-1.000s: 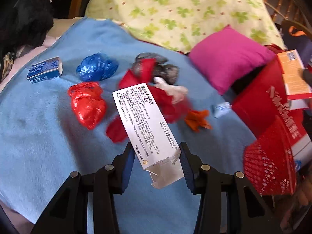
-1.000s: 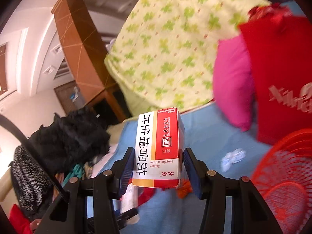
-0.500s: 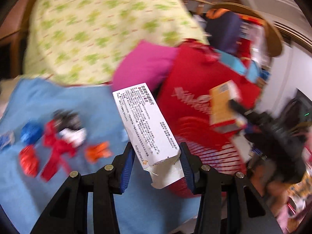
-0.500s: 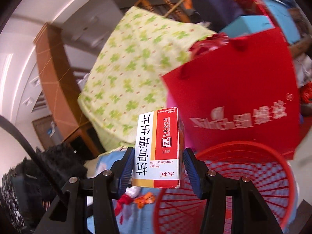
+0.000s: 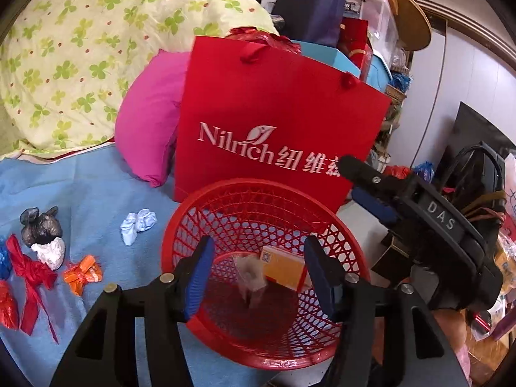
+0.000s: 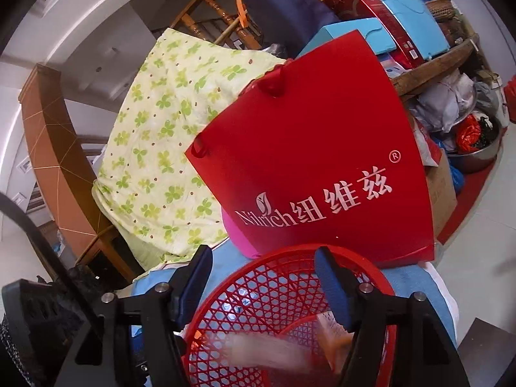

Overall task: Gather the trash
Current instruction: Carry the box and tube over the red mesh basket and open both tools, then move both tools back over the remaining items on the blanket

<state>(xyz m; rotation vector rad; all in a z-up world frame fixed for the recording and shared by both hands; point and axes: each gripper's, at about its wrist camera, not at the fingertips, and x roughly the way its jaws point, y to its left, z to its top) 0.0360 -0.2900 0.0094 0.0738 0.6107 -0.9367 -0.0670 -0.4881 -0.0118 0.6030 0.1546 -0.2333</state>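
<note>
The red mesh basket (image 5: pixel 225 213) sits on the blue blanket (image 5: pixel 80 200), just in front of the red paper bag (image 5: pixel 277 103) printed "Nilrich". Everything below is placed from that basket.

Left gripper (image 5: pixel 258 277): it hangs over the basket's near rim, jaws spread with nothing between the pads; they have just been opening. Below the gap, inside the basket, lies an orange-yellow box (image 5: pixel 283 266) and beside it a pale carton (image 5: pixel 250 272) — smeared by blur, so its print cannot be read.

Right gripper (image 6: pixel 267 283): also above the basket (image 6: pixel 290 290), jaws apart and gripping nothing, likewise just opened. In its own view 2 blurred streaks, 1 pale (image 6: pixel 267 351) and 1 orange-tipped (image 6: pixel 335 335), show inside the mesh; which box is which cannot be told there. From the left wrist view this gripper (image 5: pixel 361 183) reaches in from the basket's right, its body marked "DAS", the lower part cut off by the left gripper's frame.

Left of the basket on the blanket lies loose trash: a white-blue wad (image 5: pixel 137 225) nearest, an orange scrap (image 5: pixel 82 272), a grey knotted bag (image 5: pixel 40 225) touching a white wad (image 5: pixel 50 251), and a red ribbon-like piece (image 5: pixel 30 274). At the frame's left edge a red bag (image 5: pixel 6 306) and a blue one (image 5: pixel 3 258) are cut off.

Behind the basket, a pink pillow (image 5: pixel 148 122) is partly hidden by the paper bag.
</note>
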